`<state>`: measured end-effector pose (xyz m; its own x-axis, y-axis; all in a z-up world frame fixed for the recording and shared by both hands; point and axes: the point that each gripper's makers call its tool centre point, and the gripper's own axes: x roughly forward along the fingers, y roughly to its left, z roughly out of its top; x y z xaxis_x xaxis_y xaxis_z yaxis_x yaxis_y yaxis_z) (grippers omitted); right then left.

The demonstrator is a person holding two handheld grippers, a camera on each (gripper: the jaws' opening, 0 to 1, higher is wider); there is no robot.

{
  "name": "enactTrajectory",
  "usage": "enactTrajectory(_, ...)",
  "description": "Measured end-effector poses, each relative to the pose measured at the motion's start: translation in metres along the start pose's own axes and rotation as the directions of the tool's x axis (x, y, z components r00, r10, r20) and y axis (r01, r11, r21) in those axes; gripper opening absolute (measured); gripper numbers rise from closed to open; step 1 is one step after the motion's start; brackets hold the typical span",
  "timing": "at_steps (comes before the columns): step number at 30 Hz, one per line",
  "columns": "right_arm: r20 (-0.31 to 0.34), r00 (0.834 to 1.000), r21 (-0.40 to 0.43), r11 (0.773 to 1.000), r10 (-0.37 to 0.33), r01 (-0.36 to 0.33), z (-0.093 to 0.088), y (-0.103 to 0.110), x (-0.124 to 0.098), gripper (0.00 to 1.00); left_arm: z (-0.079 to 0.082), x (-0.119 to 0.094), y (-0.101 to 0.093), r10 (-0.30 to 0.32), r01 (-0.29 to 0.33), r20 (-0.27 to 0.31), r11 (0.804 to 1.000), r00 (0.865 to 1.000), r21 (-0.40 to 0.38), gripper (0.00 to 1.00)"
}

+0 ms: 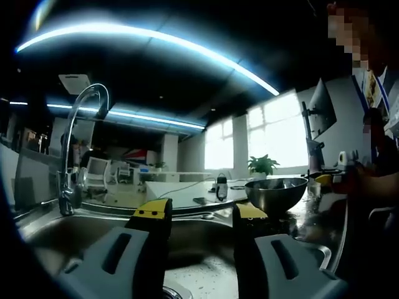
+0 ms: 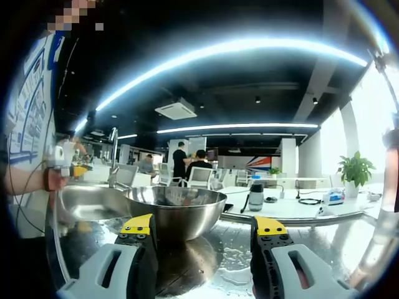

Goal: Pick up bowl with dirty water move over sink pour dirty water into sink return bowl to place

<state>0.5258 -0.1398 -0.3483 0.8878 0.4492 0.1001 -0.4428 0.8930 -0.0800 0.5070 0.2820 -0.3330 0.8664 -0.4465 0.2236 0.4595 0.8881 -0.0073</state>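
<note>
**Bowl on the wet worktop, both tongs open**

In the left gripper view, the left tongs (image 1: 201, 210) stand with their 2 yellow-tipped jaws spread apart and nothing between them, poised above the steel sink (image 1: 81, 230). The curved faucet (image 1: 78, 134) rises at about 9 o'clock of the tongs. The steel bowl (image 1: 276, 194) sits upright on the worktop (image 1: 312, 215) at roughly 2 o'clock, just beyond the sink's rim and apart from the jaws. A small dark bottle (image 1: 221, 187) stands farther back near 12 o'clock.

In the right gripper view, the right tongs (image 2: 204, 225) are also wide open and hold nothing. The bowl (image 2: 177, 210) rests directly ahead at 11 o'clock, close to the left jaw tip; whether they touch cannot be told. The worktop (image 2: 234, 252) around it is wet and reflective. At 9 o'clock a person's hand (image 2: 55, 179) holds the other gripper beside the sink (image 2: 87, 200). Whether the bowl holds water cannot be seen.
</note>
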Motion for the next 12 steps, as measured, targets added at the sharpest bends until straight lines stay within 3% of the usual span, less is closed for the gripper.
enactTrajectory(5,-0.008,1.0,-0.007,1.0,-0.001,0.001,-0.0017,0.0,0.0006,0.54,0.0,-0.0003,0.0007,-0.001,0.001,-0.001,1.0,1.0,-0.001,0.44)
enactTrajectory(12,-0.014,1.0,-0.009,1.0,-0.002,0.002,-0.0028,0.0,0.0009,0.53,-0.0028,0.0004,0.0002,-0.001,0.002,-0.019,1.0,1.0,0.017,0.44)
